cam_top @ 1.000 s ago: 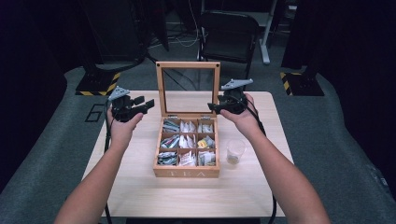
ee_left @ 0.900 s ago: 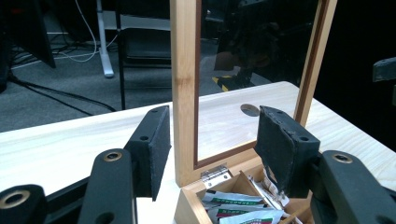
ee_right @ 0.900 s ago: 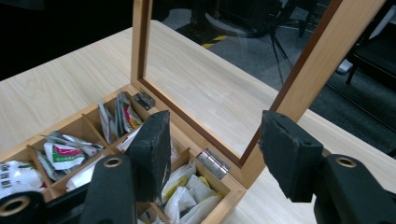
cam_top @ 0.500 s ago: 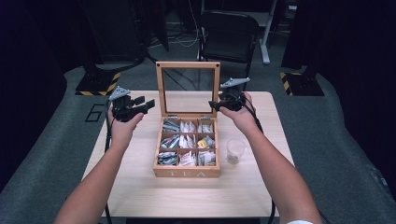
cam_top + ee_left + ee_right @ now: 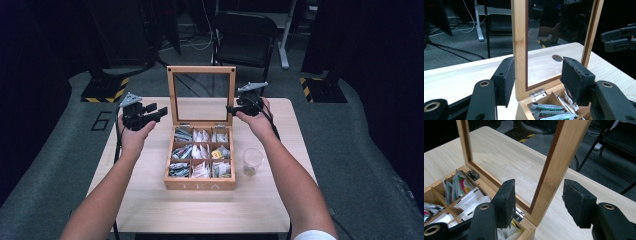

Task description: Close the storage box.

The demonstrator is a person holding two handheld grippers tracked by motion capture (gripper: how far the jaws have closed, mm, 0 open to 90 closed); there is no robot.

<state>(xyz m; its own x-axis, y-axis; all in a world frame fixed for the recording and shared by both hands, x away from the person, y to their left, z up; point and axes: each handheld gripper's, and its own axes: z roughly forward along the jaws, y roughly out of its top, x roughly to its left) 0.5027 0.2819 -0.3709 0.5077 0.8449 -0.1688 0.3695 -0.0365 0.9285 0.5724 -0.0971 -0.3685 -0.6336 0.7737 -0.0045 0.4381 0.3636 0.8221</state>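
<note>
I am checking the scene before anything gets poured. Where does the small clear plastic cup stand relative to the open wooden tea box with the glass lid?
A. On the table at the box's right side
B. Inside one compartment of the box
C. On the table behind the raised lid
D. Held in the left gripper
A: in the high view the small clear plastic cup stands on the light wooden table, just right of the open wooden tea box.
</note>
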